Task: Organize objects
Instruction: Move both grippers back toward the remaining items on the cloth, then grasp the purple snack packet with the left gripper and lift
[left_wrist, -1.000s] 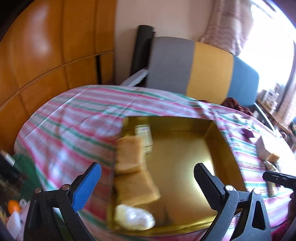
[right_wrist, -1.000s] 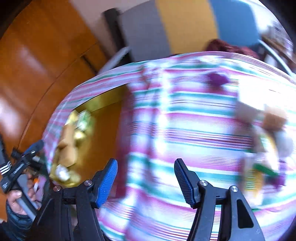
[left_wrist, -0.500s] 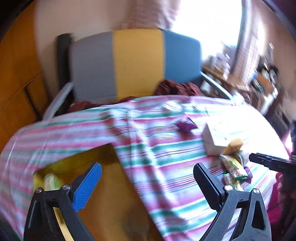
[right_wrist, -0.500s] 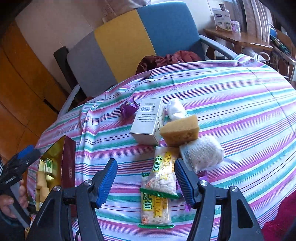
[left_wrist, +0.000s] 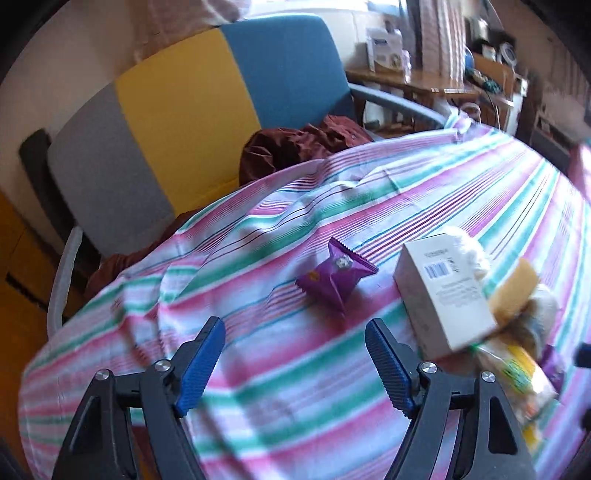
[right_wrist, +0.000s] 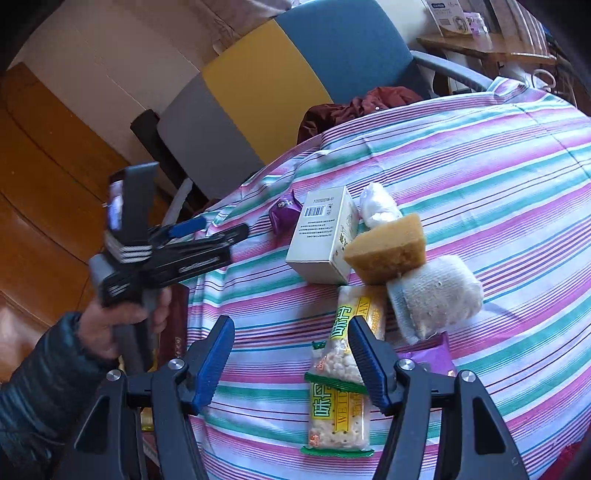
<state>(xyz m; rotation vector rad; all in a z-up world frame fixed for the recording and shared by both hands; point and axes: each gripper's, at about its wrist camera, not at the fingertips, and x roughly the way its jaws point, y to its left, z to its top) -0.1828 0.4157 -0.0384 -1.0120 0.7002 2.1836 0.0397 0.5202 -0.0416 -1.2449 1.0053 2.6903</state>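
I'm lining my left gripper (left_wrist: 295, 354) up on the purple sweet (left_wrist: 337, 275), jaws closing, nothing between them yet; my right gripper (right_wrist: 291, 354) hovers half-open and empty over the snack packet (right_wrist: 341, 384), probably next; both lie on the striped cloth (right_wrist: 480, 177).

Behind your table stands a chair (left_wrist: 192, 122) with a back in grey, yellow and blue panels, a dark red cloth (left_wrist: 295, 144) heaped on its seat. Cream wall (right_wrist: 122, 66) above; orange-brown wood panelling (right_wrist: 40, 155) to your left. Far right, a cluttered wooden desk (left_wrist: 436, 79) in bright daylight.
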